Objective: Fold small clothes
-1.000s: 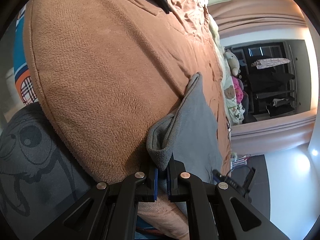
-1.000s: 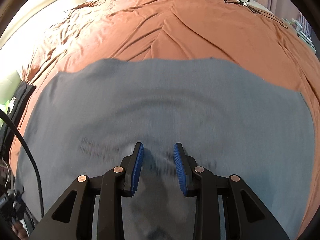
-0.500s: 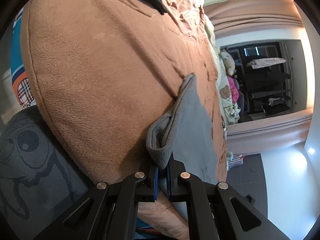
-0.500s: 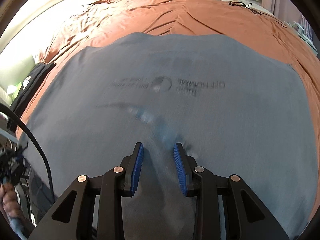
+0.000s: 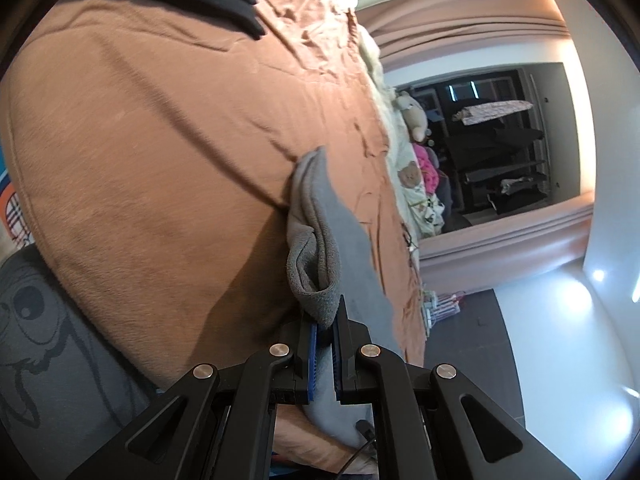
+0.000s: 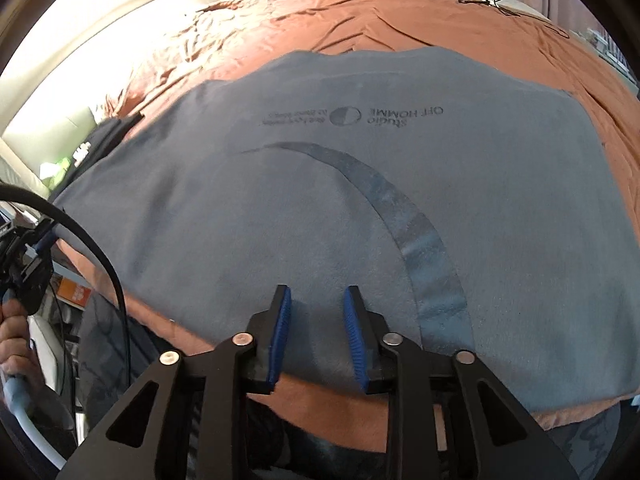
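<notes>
My left gripper (image 5: 325,328) jaws clench the flat grey printed cotton T-shirt's (image 6: 360,200) edge; my right gripper (image 6: 316,312) jaws, just narrowing, stand released over its near hem on the bed's rust-orange cover (image 6: 400,20).

Soft matt grey cloth shirt (image 6: 320,208) with a slightly shiny printed arc, fuzzy orange-brown fleece blanket (image 5: 160,160), matt black plastic gripper arms, ribbed blue pads (image 6: 280,324), small metal rivets

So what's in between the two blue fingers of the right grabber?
Only the grey shirt, right at its near edge. The right gripper has been closing but isn't pinching it yet. The right wrist view shows this.
</notes>
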Demonstrator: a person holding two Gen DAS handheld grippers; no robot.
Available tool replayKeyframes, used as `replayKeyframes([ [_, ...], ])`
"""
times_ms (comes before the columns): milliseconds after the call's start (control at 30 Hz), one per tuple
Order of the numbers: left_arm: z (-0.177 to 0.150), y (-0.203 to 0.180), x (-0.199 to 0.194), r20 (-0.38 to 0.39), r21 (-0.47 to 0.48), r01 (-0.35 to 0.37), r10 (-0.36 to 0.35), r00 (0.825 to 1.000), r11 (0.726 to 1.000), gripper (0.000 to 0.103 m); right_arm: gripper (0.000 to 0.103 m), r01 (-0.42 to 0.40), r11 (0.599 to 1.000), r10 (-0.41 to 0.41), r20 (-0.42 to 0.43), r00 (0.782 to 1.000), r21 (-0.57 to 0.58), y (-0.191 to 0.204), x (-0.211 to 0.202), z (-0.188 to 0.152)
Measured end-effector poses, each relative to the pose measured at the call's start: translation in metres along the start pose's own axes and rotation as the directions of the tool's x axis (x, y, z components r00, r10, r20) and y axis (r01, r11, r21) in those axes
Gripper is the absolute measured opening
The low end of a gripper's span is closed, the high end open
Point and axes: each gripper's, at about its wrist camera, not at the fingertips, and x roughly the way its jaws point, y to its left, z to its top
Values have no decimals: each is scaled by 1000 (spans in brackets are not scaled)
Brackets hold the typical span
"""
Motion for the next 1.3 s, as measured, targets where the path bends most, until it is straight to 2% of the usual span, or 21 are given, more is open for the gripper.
replayKeyframes([
  [100,1,-9,-1,1,17,16,-16,1000,1000,6,23,-4,1000,3,40,999,19,1,-3,11],
  [167,2,-15,-3,5,26,22,-22,1000,999,5,16,-10,999,9,49,999,30,5,1,16],
  [367,4,-36,-5,5,62,56,-56,998,997,5,6,-41,999,41,-30,999,-1,13,26,2],
  [533,7,-62,-3,-5,98,106,-107,994,989,5,6,-88,995,89,-32,995,39,1,23,-4],
  [833,2,-125,18,-82,187,205,-193,978,961,5,4,-157,983,160,-22,987,94,-13,13,-20],
  [933,-3,-149,27,-122,231,234,-210,970,945,5,4,-179,979,179,2,984,99,-18,1,-22],
  [1300,-34,-210,65,-250,318,305,-231,940,898,5,4,-148,976,119,174,977,161,-74,-72,-34],
])
